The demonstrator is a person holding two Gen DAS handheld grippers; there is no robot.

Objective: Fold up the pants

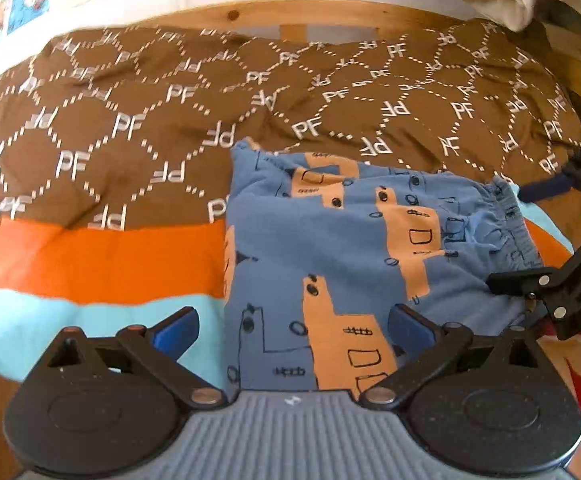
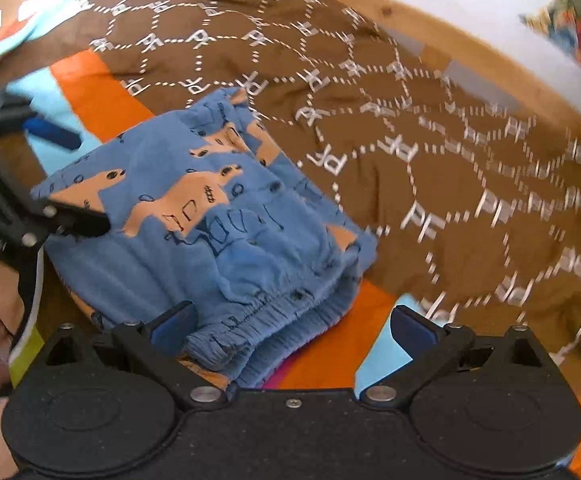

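The pants (image 1: 330, 256), blue with orange print, lie folded in a compact bundle on the bedspread (image 1: 130, 128), at centre right of the left wrist view and centre left of the right wrist view. The left gripper (image 1: 292, 330) is spread wide over the bundle's near edge, holding nothing. The right gripper (image 2: 290, 326) is likewise spread wide, straddling the waistband (image 2: 250, 320) without pinching it.

Left tongs (image 1: 292, 334) on ribbed grey body, right tongs (image 2: 292, 332) on black body, blue fingertip pads (image 1: 176, 330), silver pivot screws
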